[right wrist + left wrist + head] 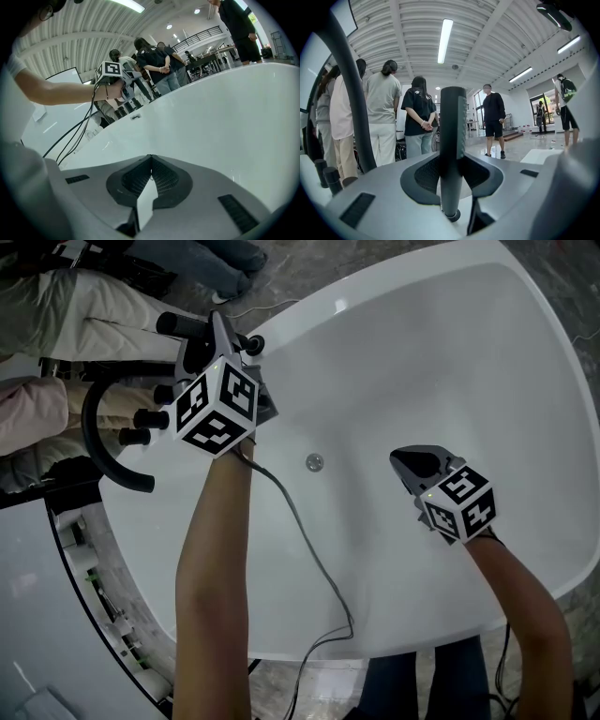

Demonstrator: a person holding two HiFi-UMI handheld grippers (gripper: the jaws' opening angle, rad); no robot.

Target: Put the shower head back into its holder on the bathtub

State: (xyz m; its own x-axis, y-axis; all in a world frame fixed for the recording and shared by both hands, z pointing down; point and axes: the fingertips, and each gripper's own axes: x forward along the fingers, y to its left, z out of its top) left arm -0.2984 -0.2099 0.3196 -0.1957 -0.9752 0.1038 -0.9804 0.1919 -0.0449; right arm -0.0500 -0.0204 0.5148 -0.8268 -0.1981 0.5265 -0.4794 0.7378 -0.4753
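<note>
Shower head point(453, 140), seemingly its handle, stands clamped in left gripper point(217, 341); right gripper point(150, 164) closed.

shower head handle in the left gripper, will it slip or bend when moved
Probably stiff: the shower head handle stands straight and upright. Its smooth round surface could twist or slide in the left gripper, which grips only one narrow band.
</note>
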